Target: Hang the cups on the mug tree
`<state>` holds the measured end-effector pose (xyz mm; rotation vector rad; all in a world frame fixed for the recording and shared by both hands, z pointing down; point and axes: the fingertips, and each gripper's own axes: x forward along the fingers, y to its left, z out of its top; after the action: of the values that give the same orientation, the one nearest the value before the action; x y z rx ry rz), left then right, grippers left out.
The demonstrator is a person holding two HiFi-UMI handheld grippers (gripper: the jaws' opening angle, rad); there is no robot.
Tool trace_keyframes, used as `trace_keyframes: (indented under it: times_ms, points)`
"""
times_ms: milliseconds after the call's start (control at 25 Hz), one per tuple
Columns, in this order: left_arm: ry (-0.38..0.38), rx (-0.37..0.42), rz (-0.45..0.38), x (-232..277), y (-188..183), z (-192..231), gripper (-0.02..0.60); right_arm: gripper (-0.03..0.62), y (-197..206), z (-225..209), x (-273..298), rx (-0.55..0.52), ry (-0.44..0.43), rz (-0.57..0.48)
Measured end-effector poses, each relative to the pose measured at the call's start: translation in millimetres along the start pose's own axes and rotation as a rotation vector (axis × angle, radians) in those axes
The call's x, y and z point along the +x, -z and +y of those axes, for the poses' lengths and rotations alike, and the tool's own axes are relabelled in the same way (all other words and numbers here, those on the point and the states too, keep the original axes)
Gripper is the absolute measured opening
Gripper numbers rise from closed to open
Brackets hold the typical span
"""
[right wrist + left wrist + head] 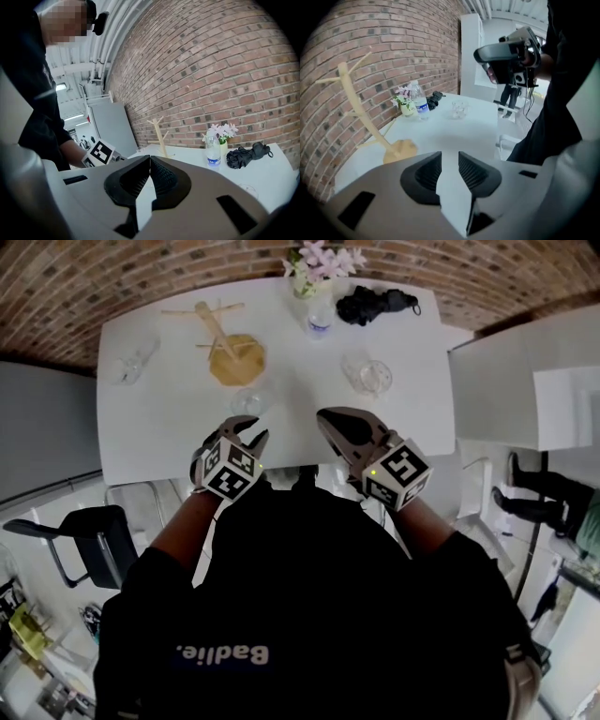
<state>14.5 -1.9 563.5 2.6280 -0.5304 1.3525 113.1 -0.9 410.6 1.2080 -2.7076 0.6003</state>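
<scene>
Low in the head view's middle, the left gripper (251, 434) has its jaws narrowly apart and empty; the right gripper (326, 418) beside it has its jaws together, empty. The wooden mug tree (223, 337) stands upper left on the white table (169, 442), with clear cups (251, 401) standing apart around it

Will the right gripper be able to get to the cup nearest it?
Probably yes: the table between the right gripper and the cup is bare. Its jaws are shut, so they must open first.
</scene>
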Motion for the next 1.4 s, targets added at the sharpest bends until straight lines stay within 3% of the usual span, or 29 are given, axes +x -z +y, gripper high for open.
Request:
trace_keyframes:
  times_ms: [360, 480, 680, 1000, 1280, 1400]
  points:
    - [0.016, 0.323, 0.238, 30, 24, 14, 0.111, 0.028, -1, -1, -3, 0.011, 0.065, -0.023]
    - [0.054, 0.402, 0.305, 40, 34, 12, 0.109, 0.028, -1, -1, -7, 0.018, 0.091, -0.036]
    - [0.056, 0.525, 0.378, 57, 44, 16, 0.109, 0.028, 4, -3, -16, 0.035, 0.138, -0.027]
    - [0.113, 0.573, 0.491, 77, 58, 20, 0.079, 0.029, 12, -3, -26, 0.063, 0.181, -0.016]
    - [0.166, 0.529, 0.495, 80, 60, 20, 0.046, 0.029, 5, -1, -21, 0.044, 0.202, -0.021]
    - [0.186, 0.475, 0.475, 78, 56, 24, 0.041, 0.028, 3, 2, -17, 0.05, 0.209, -0.019]
